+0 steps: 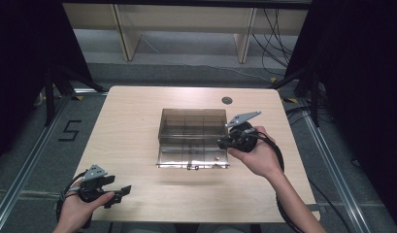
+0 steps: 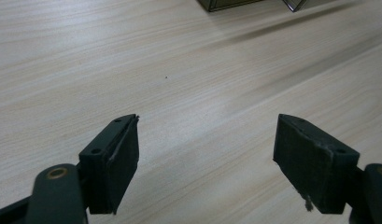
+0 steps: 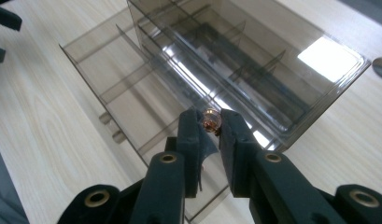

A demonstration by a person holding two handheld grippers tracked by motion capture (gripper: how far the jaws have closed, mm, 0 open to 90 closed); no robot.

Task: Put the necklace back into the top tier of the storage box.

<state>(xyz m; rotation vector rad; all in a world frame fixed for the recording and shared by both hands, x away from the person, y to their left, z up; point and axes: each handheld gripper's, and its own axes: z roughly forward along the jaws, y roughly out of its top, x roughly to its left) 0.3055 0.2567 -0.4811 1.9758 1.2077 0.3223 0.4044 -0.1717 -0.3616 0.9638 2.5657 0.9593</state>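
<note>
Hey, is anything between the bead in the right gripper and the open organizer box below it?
Nothing visible. The right gripper is shut on the bead directly over the box, whose lid is swung fully back, so the divided compartments lie uncovered. The left gripper is open, well off over bare table.

A lab recording bay; dark curtains (image 1: 21, 58), loose cables (image 1: 276, 29), floor rails (image 1: 332, 160), taped floor number 5 (image 1: 70, 130).
</note>
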